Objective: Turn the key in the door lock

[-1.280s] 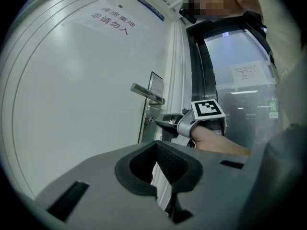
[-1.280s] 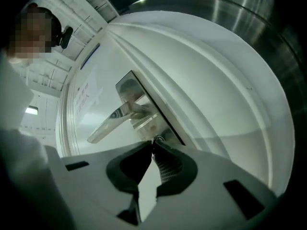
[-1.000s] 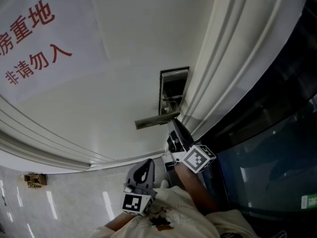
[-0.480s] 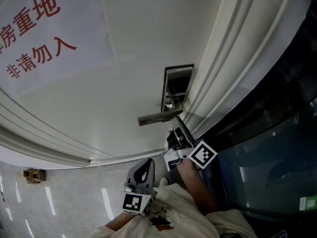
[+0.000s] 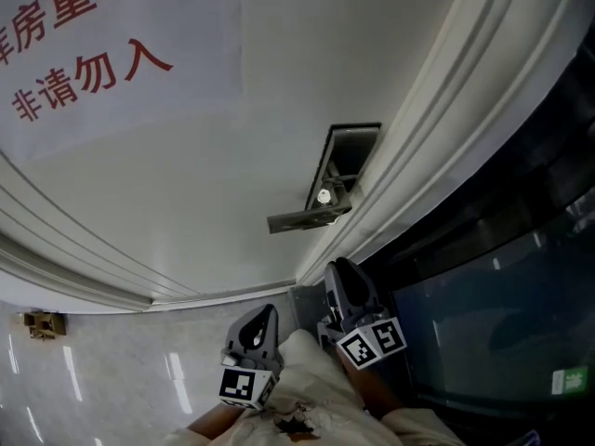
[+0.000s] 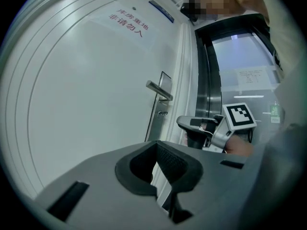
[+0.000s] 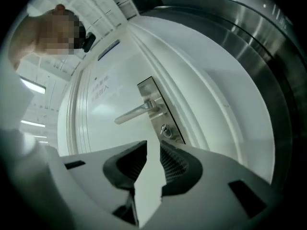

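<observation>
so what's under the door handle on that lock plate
A key sticks out of the lock plate just below the handle. Its blade is hidden inside the plate.

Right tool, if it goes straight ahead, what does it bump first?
Probably the key; depth is unclear. The right tool, jaws just opened with nothing between them, points at it.

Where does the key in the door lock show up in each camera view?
Head view: key right of centre, just above the door handle in the picture.
Left gripper view: key near centre, just below the door handle.
Right gripper view: key near centre, below and right of the door handle.
Shared landmark: the door handle, in all three views.
</observation>
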Demonstrator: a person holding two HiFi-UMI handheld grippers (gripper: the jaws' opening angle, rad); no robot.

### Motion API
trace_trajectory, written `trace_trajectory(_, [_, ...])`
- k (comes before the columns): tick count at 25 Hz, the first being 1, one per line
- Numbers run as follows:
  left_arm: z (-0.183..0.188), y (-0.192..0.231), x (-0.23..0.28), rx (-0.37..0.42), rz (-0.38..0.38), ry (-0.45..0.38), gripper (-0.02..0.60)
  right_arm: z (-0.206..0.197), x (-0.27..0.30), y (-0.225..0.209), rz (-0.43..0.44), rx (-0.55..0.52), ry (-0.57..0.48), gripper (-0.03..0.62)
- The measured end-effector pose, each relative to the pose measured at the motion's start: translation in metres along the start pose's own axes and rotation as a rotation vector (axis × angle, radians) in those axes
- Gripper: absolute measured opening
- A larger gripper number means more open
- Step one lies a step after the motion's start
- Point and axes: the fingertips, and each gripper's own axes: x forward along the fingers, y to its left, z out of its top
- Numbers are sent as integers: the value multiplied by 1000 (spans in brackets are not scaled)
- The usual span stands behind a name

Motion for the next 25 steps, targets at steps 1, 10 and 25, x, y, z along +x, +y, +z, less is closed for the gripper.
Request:
trace_trajectory(1, [0, -1, -2, 3, -1, -5, 5, -4, -7, 2, 0, -31, 15, 87])
trace_trajectory(10, [-5, -66, -29, -9, 42, -9, 5, -26, -96, 11, 46, -273, 144, 40])
trace_trajectory(25, [-28, -164, -100, 1, 29, 55, 5, -29, -217, 41, 69, -237, 161, 8])
